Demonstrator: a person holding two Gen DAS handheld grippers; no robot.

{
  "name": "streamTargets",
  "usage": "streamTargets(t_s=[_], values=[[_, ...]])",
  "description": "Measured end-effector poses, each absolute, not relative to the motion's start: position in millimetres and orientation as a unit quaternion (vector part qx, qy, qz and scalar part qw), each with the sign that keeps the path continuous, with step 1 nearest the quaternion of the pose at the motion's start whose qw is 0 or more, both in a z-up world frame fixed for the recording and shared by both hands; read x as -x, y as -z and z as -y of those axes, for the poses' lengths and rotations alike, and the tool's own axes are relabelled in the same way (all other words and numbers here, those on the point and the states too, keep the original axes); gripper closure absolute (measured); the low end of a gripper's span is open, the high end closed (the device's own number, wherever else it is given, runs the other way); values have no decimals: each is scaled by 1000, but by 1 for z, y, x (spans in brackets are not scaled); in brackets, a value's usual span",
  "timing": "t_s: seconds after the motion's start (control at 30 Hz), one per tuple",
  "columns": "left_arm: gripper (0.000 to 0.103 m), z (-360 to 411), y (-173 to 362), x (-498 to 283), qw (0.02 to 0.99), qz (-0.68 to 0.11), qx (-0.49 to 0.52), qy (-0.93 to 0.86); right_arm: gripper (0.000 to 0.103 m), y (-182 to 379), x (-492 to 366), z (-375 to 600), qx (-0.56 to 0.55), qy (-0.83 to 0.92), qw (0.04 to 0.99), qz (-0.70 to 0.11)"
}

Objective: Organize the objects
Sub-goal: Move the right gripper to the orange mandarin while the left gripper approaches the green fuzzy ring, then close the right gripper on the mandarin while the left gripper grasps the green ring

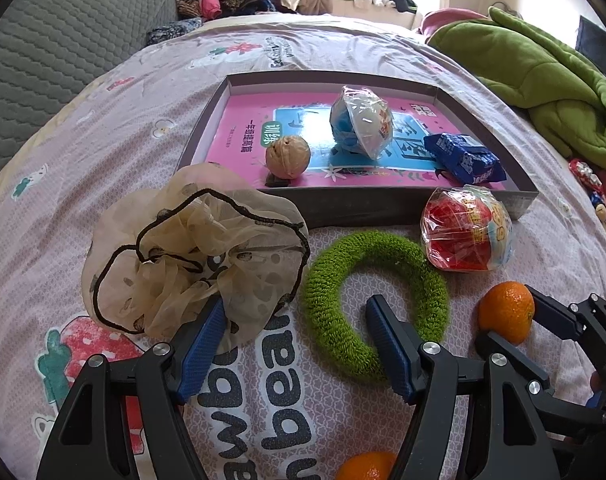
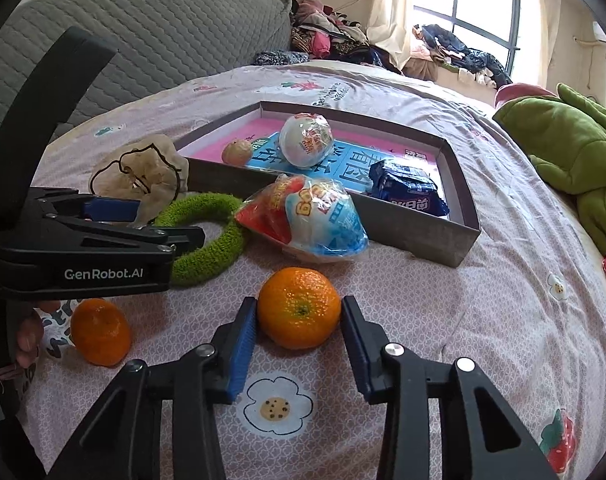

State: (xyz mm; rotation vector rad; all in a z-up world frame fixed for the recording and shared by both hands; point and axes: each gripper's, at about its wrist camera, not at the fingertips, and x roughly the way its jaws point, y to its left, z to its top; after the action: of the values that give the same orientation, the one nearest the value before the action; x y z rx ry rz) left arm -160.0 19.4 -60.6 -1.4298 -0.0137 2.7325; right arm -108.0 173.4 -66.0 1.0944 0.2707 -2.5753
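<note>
"GenRobot.AI" is printed in white on the side of the left tool (image 2: 191, 236), seen in the right wrist view. Large Chinese characters are carried on the pink and blue sheet lining the shallow box (image 2: 419, 236), and partly legible lettering is printed on the bedsheet (image 1: 287, 412) between the left tool's fingers.

The right tool (image 2: 299, 316) is set narrowly around an upright mandarin (image 2: 299, 308), its stem dimple facing the camera; the blue pads are seen at its two sides, but whether they press on it cannot be told. This mandarin rests on the bed, just in front of the red-and-white wrapped ball (image 2: 303, 220) and the box.

The left tool (image 1: 295, 320) is held wide, with nothing gripped, one finger at the beige scrunchie (image 1: 195, 252) and the other inside the green ring (image 1: 375, 304). A second mandarin (image 2: 101, 332) is seen below it.
</note>
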Motion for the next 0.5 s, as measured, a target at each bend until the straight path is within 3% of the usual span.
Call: streamTargets(t_s=[0.17,0.27,0.33,0.5], values=[[50,-21,59,157,34,0,461,-887,61,66,108,-175,-388,902,167,-88],[65,-23,57,155,35,-4,459,-888,61,66,108,-176,-391,901,169,-84],[81,-22,55,154,33,-4,457,-889,61,65,108,-177,-393,900,170,-81],[88,-19,51,150,41,5,454,-890,62,65,107,-178,-396,899,172,-73]])
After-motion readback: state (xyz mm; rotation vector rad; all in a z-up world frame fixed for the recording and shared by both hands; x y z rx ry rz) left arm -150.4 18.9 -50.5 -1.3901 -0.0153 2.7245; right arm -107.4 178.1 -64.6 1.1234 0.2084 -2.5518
